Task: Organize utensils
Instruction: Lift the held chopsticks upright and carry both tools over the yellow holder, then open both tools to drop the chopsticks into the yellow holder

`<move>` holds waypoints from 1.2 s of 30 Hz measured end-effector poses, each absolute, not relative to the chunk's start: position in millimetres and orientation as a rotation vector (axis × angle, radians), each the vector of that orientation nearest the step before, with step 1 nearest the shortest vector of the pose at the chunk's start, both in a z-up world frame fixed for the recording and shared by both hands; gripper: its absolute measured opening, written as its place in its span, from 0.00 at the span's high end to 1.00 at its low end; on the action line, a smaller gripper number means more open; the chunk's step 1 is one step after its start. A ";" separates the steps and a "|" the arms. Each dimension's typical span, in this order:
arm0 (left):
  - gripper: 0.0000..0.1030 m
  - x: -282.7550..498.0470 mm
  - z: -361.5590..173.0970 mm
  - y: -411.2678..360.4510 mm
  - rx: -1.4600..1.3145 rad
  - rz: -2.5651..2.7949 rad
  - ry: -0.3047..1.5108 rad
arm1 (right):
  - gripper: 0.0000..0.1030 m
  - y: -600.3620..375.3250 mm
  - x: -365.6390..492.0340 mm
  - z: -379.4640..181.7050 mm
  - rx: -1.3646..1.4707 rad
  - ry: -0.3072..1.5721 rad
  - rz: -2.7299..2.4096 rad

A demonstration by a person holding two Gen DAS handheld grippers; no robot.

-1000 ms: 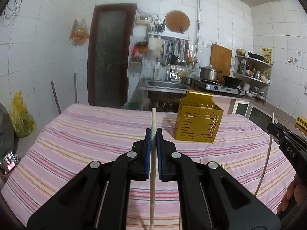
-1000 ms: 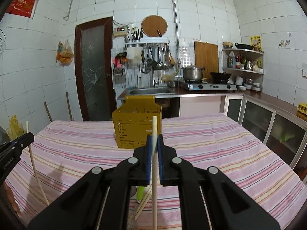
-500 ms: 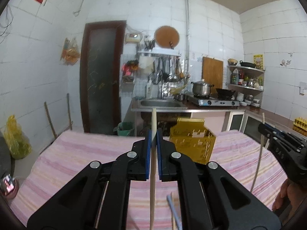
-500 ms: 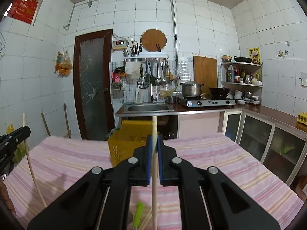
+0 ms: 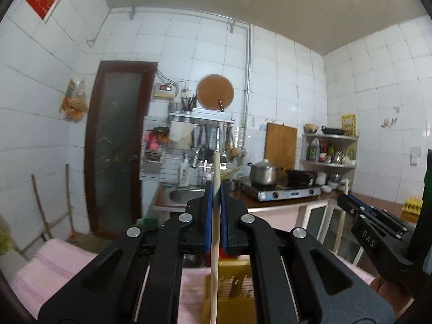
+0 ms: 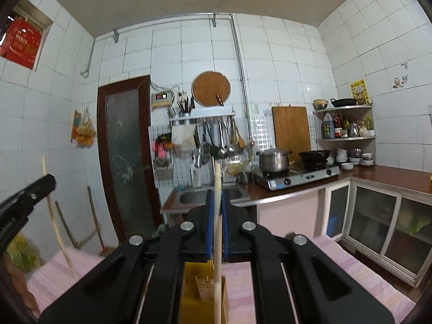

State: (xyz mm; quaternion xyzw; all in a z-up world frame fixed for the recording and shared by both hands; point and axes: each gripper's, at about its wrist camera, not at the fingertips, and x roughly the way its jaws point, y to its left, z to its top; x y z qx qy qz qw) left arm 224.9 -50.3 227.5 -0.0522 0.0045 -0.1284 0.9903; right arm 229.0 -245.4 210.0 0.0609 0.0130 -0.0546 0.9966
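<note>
My left gripper (image 5: 215,190) is shut on a pale wooden chopstick (image 5: 214,259) that stands upright between its blue pads. Right below and just ahead sits the yellow slotted utensil basket (image 5: 235,283), its open top partly hidden by the fingers. My right gripper (image 6: 217,197) is shut on a second upright chopstick (image 6: 217,245), also above the basket (image 6: 194,289). Each view shows the other gripper at its side: the right gripper (image 5: 347,203) with its chopstick (image 5: 340,221), and the left gripper (image 6: 40,186) with its chopstick (image 6: 55,221).
The basket stands on a table under a pink striped cloth (image 5: 54,264). Beyond the table are a sink counter (image 6: 205,195), a gas stove with a steel pot (image 6: 274,160), corner shelves (image 6: 345,124) and a dark door (image 5: 113,148). A person's hand (image 5: 383,289) shows at the lower right.
Both grippers have risen and come forward with their chopsticks. The basket has dropped from mid-view to just beneath the fingers, and most of the table has slipped out of sight.
</note>
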 end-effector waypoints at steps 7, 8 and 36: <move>0.96 302.3 219.3 -86.7 -0.108 -0.286 -0.011 | 0.94 -254.4 293.0 202.6 0.156 0.022 -0.083; 0.96 311.4 212.0 -91.1 -0.103 -0.285 -0.009 | 0.94 -255.5 300.6 198.8 0.159 0.027 -0.081; 0.05 244.5 193.0 -35.0 -0.077 -0.177 0.070 | 0.22 -282.7 262.0 156.0 0.103 0.194 -0.126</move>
